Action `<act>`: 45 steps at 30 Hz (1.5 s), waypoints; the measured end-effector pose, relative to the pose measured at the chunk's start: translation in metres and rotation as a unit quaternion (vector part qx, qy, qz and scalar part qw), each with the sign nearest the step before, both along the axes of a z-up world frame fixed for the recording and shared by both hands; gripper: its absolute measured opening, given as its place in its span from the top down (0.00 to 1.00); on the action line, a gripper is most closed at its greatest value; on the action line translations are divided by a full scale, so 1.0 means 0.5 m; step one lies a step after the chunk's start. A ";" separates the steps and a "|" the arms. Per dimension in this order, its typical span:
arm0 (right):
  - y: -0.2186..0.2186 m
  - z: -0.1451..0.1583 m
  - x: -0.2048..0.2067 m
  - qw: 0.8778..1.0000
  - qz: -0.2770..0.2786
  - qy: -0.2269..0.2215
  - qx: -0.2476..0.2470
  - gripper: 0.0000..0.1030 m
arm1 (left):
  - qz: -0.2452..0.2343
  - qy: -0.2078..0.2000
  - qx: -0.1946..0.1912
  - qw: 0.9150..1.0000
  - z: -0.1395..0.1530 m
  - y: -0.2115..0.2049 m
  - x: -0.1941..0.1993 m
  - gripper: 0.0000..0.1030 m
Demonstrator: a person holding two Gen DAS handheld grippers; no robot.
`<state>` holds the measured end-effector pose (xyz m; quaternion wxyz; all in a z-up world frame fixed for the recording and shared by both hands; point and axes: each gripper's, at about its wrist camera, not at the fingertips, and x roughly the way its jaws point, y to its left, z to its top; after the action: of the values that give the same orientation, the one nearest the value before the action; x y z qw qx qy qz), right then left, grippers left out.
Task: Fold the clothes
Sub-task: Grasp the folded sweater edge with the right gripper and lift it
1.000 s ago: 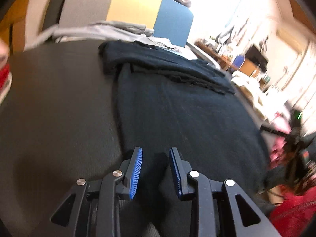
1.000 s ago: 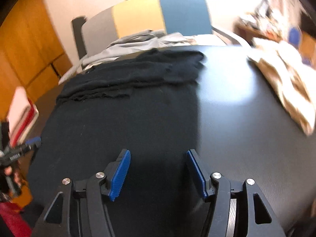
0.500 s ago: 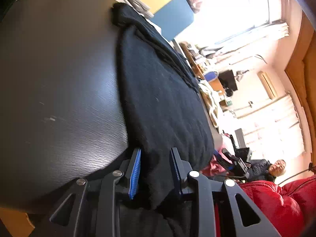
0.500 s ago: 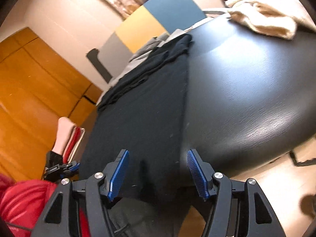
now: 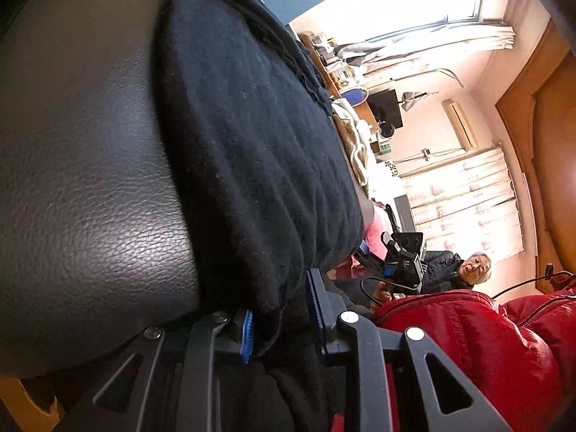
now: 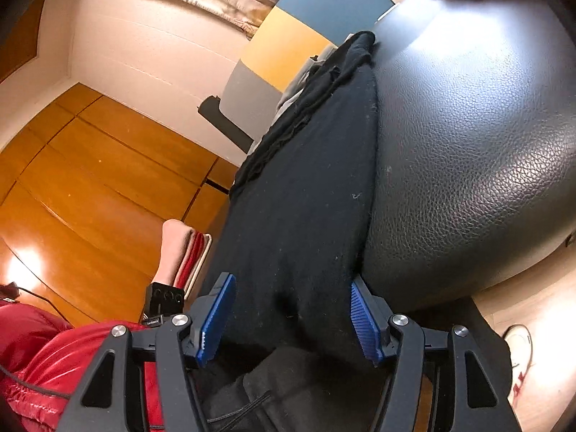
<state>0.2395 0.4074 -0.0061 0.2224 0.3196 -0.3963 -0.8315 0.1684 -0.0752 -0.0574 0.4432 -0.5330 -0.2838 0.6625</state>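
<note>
A black garment (image 5: 252,136) lies along a black leather table (image 5: 82,180) and hangs over its near edge. My left gripper (image 5: 280,320) is open at that edge, and the garment's hanging hem drops between its blue pads without being pinched. In the right wrist view the same black garment (image 6: 306,198) runs up the table (image 6: 468,144). My right gripper (image 6: 288,320) is open wide, low at the table's near edge, with the hanging cloth between its fingers.
A blue, yellow and grey chair back (image 6: 288,46) stands at the table's far end with grey clothes on it. A beige cloth heap (image 5: 356,144) lies on the far side. A red jacket (image 5: 468,342) is close to both grippers. A seated person (image 5: 464,270) is behind.
Both grippers have dropped from above the table to its near edge and tilted upward. The garment's hanging hem now falls between each pair of fingers. Both stay open.
</note>
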 end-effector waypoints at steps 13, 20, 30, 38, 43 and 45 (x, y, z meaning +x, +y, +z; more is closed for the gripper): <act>-0.020 0.020 0.003 0.996 0.012 -0.015 0.083 0.48 | -0.027 0.011 -0.002 1.000 0.009 0.046 -0.016 0.93; -0.006 -0.013 -0.007 0.998 0.002 -0.032 0.047 0.81 | -0.008 0.021 -0.007 1.000 0.016 0.040 -0.033 0.95; 0.011 0.053 -0.026 0.998 -0.014 0.041 -0.044 0.91 | 0.066 0.090 0.025 0.993 0.097 -0.023 -0.051 0.96; 0.011 0.003 -0.134 0.997 -0.065 -0.026 -0.027 0.95 | 0.141 0.050 0.018 0.989 0.034 -0.053 -0.141 0.96; 0.004 0.020 -0.135 0.998 -0.039 -0.040 -0.016 0.74 | 0.136 0.043 0.025 0.989 0.021 -0.041 -0.163 0.93; -0.003 0.033 -0.126 0.999 -0.018 -0.032 -0.017 0.54 | 0.127 0.044 0.024 0.991 0.021 -0.039 -0.164 0.90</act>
<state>0.1764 0.4059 0.0102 0.1998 0.3353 -0.4228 -0.8178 0.0863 -0.0945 -0.0470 0.3803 -0.4527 -0.3451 0.7290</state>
